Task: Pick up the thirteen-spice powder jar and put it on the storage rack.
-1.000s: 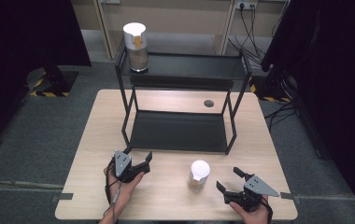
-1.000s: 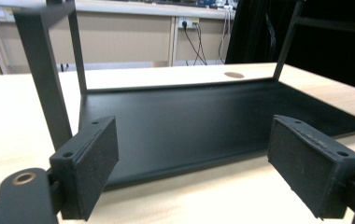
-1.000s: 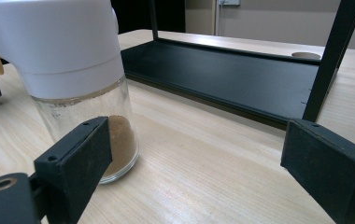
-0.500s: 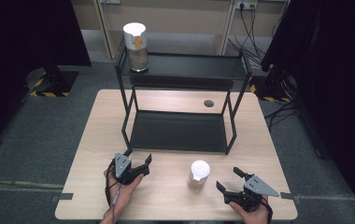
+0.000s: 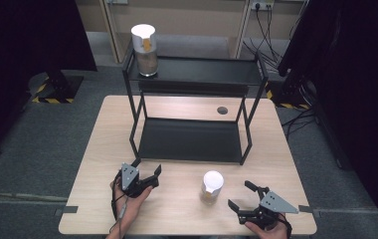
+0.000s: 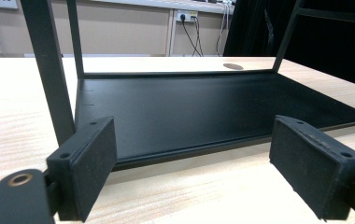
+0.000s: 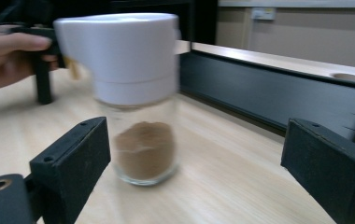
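Both of my grippers have their jaws spread wide with nothing between them. My right gripper (image 5: 243, 196) sits low on the table (image 5: 177, 219), near the jar (image 5: 212, 187) and to its right, and in the right gripper view the jar (image 7: 138, 93) stands off-centre, close to the left pad (image 7: 75, 161) and well apart from the right one. That is the risk I judge: if I close from here, one pad meets the glass first and shoves or tips the jar, which looks top-heavy under its wide white lid (image 7: 119, 51), with brown powder low inside. My left gripper (image 5: 145, 174) rests to the jar's left, aimed at the black rack (image 5: 189, 142) behind the jar. A second jar (image 5: 145, 50) stands on the rack's top shelf, far behind the first one.
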The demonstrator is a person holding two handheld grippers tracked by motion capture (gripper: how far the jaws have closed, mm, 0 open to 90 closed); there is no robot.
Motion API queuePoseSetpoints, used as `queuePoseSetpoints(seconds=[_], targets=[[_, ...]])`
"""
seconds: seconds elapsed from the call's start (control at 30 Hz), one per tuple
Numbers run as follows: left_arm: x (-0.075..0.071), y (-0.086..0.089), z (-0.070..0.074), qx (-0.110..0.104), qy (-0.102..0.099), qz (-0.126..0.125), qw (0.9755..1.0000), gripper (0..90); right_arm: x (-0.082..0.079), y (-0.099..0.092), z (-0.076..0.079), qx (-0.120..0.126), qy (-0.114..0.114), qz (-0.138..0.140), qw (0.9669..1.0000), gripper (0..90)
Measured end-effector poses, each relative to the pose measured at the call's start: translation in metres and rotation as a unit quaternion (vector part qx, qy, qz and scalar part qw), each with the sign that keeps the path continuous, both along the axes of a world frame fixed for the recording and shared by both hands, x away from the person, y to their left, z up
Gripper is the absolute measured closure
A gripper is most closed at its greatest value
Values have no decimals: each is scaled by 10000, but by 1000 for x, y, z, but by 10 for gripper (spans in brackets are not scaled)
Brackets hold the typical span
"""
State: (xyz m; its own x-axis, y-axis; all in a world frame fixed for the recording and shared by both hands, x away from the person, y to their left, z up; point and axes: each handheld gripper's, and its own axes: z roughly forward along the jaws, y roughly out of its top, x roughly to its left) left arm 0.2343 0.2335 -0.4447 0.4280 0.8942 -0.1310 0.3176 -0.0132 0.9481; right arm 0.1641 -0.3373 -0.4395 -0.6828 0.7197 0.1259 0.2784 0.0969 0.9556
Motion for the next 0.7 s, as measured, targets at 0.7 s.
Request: queuePoseSetpoints(seconds=[0.7], targets=[[0,-2,1,147,-48,-84,9998,140,32,41,5,-258,-95,507,9983,143]])
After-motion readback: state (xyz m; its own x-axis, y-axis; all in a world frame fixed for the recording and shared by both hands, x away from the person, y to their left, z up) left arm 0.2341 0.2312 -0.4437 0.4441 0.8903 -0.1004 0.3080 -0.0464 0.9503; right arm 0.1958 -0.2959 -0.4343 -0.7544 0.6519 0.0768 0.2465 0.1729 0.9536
